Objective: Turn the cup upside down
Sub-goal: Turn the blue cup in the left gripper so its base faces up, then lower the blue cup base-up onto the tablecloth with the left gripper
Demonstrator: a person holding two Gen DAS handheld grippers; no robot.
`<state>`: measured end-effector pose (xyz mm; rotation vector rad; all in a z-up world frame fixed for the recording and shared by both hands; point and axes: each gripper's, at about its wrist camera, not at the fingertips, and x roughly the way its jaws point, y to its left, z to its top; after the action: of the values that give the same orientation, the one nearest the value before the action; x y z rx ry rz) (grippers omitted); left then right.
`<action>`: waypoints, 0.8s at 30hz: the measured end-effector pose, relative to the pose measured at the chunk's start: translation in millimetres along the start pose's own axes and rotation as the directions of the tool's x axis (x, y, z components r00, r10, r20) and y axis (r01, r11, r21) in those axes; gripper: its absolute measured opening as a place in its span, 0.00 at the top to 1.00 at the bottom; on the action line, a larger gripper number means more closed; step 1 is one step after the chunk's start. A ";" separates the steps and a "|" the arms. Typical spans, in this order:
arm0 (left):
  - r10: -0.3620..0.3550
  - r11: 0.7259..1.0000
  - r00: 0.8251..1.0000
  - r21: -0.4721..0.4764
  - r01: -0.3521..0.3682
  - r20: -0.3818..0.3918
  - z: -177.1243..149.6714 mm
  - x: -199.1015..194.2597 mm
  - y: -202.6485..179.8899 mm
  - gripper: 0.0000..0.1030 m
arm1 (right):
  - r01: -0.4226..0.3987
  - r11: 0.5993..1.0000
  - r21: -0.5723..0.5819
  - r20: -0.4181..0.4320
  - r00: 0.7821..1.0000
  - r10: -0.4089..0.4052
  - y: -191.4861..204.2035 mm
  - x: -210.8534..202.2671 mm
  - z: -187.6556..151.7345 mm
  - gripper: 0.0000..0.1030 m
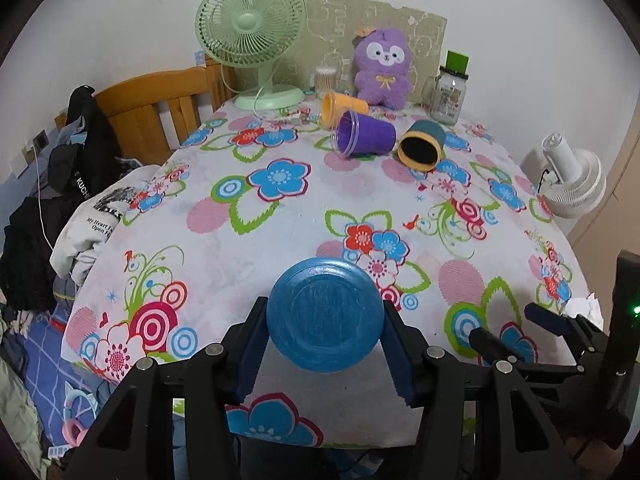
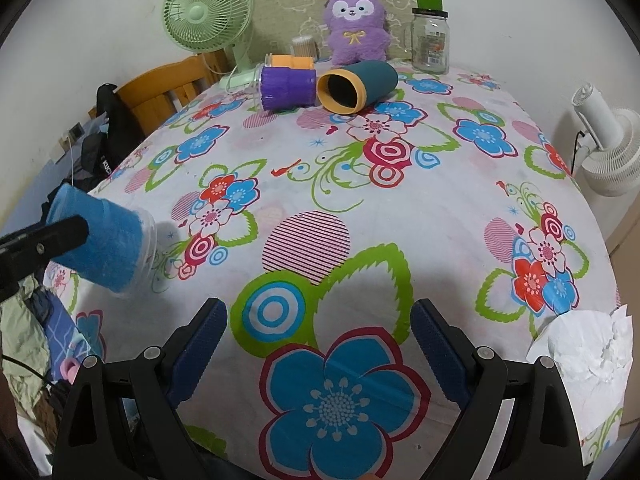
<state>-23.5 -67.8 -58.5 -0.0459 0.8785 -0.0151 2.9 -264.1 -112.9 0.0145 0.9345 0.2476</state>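
My left gripper (image 1: 325, 344) is shut on a blue cup (image 1: 325, 314), its flat bottom facing the camera. In the right wrist view the blue cup (image 2: 100, 242) hangs tilted at the table's left edge, clear rim down toward the cloth. My right gripper (image 2: 319, 336) is open and empty over the near part of the table; it also shows in the left wrist view (image 1: 516, 326). Three cups lie on their sides at the far end: purple (image 1: 365, 134), teal with a yellow rim (image 1: 422, 145), and orange (image 1: 342, 109).
The table has a flowered cloth (image 2: 360, 220). At the back stand a green fan (image 1: 252, 36), a purple plush toy (image 1: 383, 66) and a glass jar (image 1: 448, 96). A white fan (image 2: 608, 148) stands off the right. Crumpled white paper (image 2: 580, 348) lies near right. Clothes pile left.
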 end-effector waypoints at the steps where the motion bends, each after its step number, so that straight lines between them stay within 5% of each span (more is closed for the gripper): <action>1: -0.003 1.000 1.000 0.001 0.003 0.009 1.1 -1.6 0.0 0.46 | 0.001 1.000 -0.001 0.000 1.000 -0.001 0.2 0.3 0.4 0.08; 13: -0.006 1.000 0.998 -0.012 0.007 0.055 19.2 -13.8 8.7 0.46 | 0.005 1.000 -0.015 0.021 1.000 -0.005 7.1 -1.4 9.2 0.08; 24: -0.003 1.000 0.997 -0.009 0.004 0.082 36.8 -17.8 5.8 0.46 | 0.015 0.999 -0.050 0.139 0.990 -0.008 22.5 -23.6 45.3 0.08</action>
<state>-6.6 -60.2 -21.5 -0.0562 0.7965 -0.0127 21.0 -243.1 -64.5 -0.0202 0.7893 0.2568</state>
